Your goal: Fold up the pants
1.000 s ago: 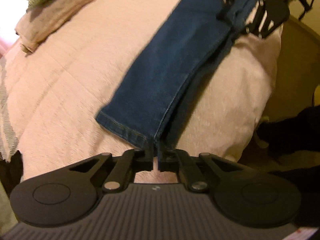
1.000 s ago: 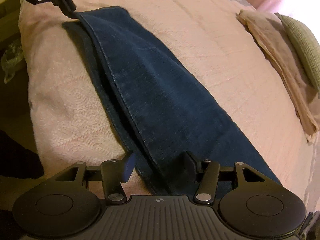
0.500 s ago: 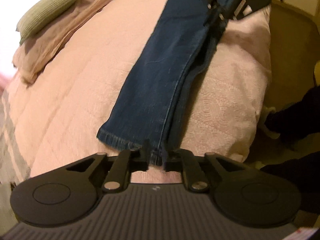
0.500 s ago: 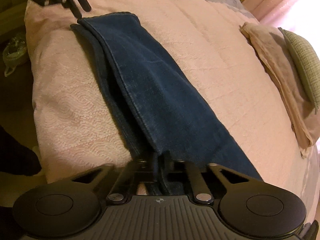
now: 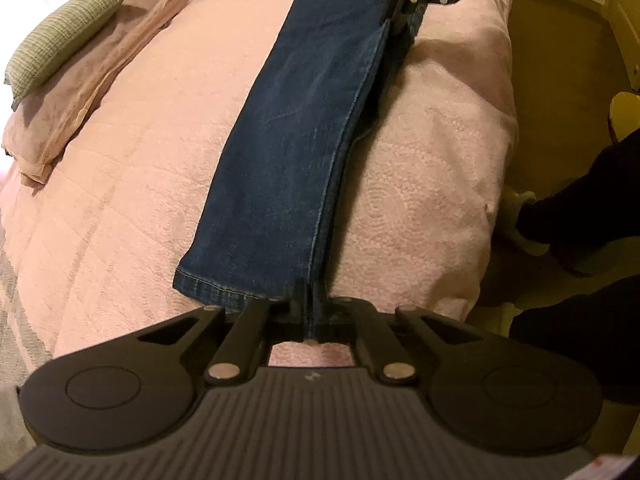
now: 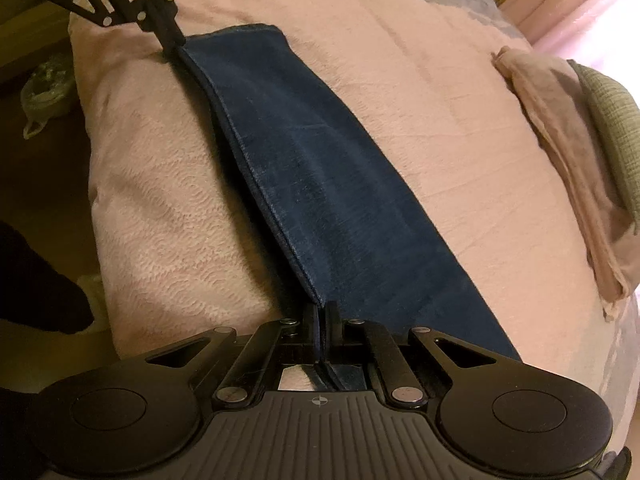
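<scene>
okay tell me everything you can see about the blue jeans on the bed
The jeans are dark blue denim, laid out long and flat on a pink quilted bedspread, one leg stacked on the other with the lower layer peeking out along one side seam. The hem shows stitching and light fading. The left hand-held gripper is shut on the hem corner, and the right hand-held gripper is shut on the same long edge at the far end.

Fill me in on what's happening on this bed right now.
A person is folding a pair of blue jeans laid lengthwise on a pink quilted bedspread, using two handheld grippers. The left gripper is shut on the near edge at the hem end, and the right gripper is shut on the same edge at the other end. The jeans are already doubled leg on leg. A folded beige cloth and a green pillow lie further across the bed.
</scene>
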`<state>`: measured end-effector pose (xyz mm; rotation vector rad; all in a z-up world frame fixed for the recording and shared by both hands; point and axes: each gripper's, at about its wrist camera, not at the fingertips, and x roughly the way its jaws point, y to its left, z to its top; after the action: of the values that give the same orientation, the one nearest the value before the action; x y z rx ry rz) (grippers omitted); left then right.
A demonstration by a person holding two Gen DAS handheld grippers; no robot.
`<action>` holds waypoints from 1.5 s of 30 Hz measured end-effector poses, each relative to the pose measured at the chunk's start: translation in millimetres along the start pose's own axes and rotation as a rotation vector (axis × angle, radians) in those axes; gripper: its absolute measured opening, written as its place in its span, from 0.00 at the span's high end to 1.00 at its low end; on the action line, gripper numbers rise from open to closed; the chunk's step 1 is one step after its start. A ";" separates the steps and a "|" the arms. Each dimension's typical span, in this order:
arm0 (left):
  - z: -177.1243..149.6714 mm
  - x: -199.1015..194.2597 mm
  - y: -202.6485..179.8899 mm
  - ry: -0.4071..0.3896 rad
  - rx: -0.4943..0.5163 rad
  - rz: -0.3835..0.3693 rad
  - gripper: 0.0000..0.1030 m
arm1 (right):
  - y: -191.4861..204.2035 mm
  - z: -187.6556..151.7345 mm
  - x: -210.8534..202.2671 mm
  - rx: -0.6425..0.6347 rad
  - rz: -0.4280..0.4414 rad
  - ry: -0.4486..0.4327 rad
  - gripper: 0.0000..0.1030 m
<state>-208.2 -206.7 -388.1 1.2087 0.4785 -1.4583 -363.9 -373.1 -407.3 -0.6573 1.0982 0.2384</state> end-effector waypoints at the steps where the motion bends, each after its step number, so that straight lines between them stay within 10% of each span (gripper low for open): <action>1: 0.2 2.6 -0.5 0.006 -0.002 -0.004 1.00 | 1.0 -0.7 2.2 -0.006 -0.003 0.000 1.00; 8: 4.0 6.9 6.9 0.074 -0.051 -0.044 0.94 | -12.2 -12.3 4.1 0.165 0.008 0.041 0.66; 13: 12.0 -12.2 28.3 0.113 -0.138 -0.055 0.94 | -58.0 -65.3 -25.3 0.508 -0.036 0.092 0.64; 20: 113.5 -11.0 38.3 0.016 -0.154 -0.039 0.93 | -150.3 -230.5 -72.6 1.224 -0.217 0.142 0.64; 28: 294.5 58.5 -16.8 -0.072 -0.056 -0.140 0.92 | -221.0 -440.9 -99.2 1.919 -0.349 -0.049 0.64; 34: 377.5 105.1 -55.8 -0.055 0.029 -0.205 0.92 | -242.8 -515.5 -68.1 2.065 -0.267 -0.173 0.64; 36: 393.0 112.5 -60.9 -0.039 0.050 -0.211 0.92 | -239.7 -530.1 -60.0 2.110 -0.211 -0.232 0.79; 45: 391.9 133.8 -65.0 0.054 0.077 -0.246 0.90 | -278.1 -541.2 -92.6 1.965 -0.153 -0.202 0.91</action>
<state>-406.0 -575.9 -370.8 1.2875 0.6307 -1.6688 -673.2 -904.5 -378.9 1.0283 0.6246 -0.8520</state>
